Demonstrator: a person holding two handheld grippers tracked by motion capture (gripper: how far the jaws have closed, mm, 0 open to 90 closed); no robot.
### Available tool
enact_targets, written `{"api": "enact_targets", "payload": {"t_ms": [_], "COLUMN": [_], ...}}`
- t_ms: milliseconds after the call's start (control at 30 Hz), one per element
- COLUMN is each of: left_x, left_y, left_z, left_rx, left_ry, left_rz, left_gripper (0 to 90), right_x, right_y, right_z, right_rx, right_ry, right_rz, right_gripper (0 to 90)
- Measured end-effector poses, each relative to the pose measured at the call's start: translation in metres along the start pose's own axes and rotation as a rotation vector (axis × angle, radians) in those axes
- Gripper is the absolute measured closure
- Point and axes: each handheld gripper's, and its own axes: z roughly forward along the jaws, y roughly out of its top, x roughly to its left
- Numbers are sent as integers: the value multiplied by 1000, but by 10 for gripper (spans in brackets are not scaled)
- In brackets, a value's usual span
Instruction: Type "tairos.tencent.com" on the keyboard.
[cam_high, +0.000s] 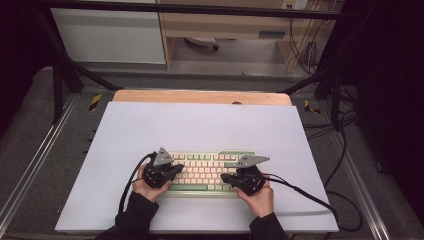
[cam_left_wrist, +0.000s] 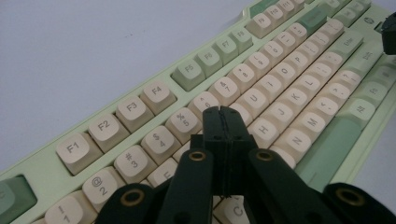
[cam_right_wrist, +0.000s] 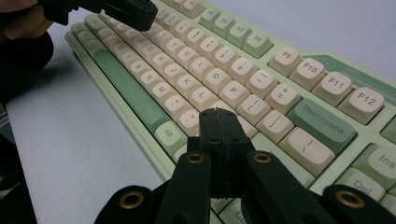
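Note:
A pale green keyboard (cam_high: 207, 172) with cream keys lies on the white mat near the front edge. My left gripper (cam_high: 179, 169) hovers over its left half, jaws pressed together with nothing between them; in the left gripper view its tips (cam_left_wrist: 222, 113) sit above the keyboard (cam_left_wrist: 289, 93) near the number and letter rows. My right gripper (cam_high: 226, 177) is over the right half, also shut and empty; in the right gripper view its tips (cam_right_wrist: 219, 115) hang near the lower right keys of the keyboard (cam_right_wrist: 196, 60), and the left gripper (cam_right_wrist: 135, 11) appears at the top left.
The white mat (cam_high: 200, 125) covers most of the table, with a wooden strip (cam_high: 200, 96) along its far edge. Black cables (cam_high: 310, 195) trail from the grippers to the right and left. Metal frame legs (cam_high: 60, 85) stand at the back corners.

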Motion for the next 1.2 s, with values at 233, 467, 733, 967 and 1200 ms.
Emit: {"api": "enact_targets", "payload": {"t_ms": [233, 467, 733, 967, 1200], "left_x": [4, 8, 13, 20, 25], "left_y": [-5, -9, -21, -32, -39], "left_z": [-11, -21, -34, -45, -49], "left_rx": [-9, -21, -24, -25, -23], "left_ry": [-4, 5, 16, 33, 40], "left_rz": [-8, -15, -25, -37, -50], "left_gripper": [899, 899, 899, 899, 899], "right_x": [0, 0, 2, 6, 11], "right_y": [0, 2, 2, 7, 12], "right_z": [0, -2, 0, 6, 14], "right_rx": [1, -4, 5, 8, 18], "right_ry": [1, 3, 4, 14, 23], "right_rz": [1, 3, 4, -6, -7], "right_gripper": [900, 900, 900, 900, 900]}}
